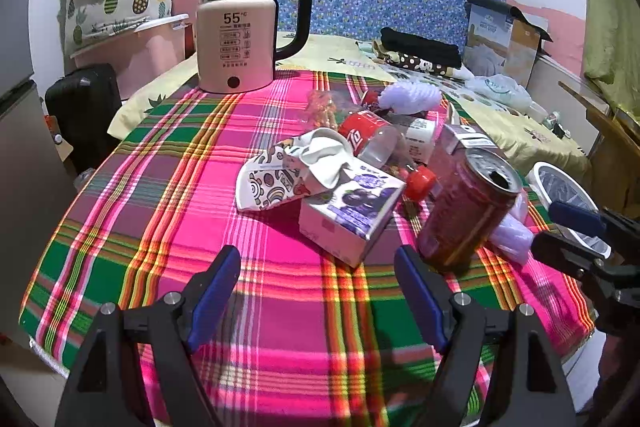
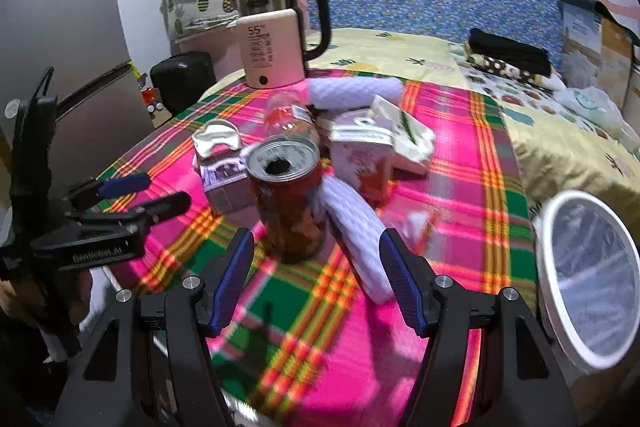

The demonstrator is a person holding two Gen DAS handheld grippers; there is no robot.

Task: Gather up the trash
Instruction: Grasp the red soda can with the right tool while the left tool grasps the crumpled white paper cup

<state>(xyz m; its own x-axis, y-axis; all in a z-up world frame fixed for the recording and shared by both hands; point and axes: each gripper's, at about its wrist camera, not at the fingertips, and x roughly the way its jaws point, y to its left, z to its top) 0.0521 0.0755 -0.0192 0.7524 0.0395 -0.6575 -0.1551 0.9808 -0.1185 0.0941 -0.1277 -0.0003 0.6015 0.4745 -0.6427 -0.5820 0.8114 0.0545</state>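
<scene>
While both grippers are hovering with fingers spread wide and empty, the opened can (image 2: pixel 287 195) is standing upright just ahead of the right gripper (image 2: pixel 316 283), left gripper (image 1: pixel 318 291) nearby.

Drink cans: one (image 2: pixel 286 195), ahead between the right gripper's fingers.
Cartons: two, purple (image 1: pixel 350 213) and pink (image 2: pixel 362 163).
Plastic bottles: one (image 1: pixel 374 141).
Crumpled paper cups: one (image 1: pixel 288 173).
Kettles: one (image 1: pixel 240 31).
White-rimmed bins: one (image 2: pixel 588 275).
</scene>
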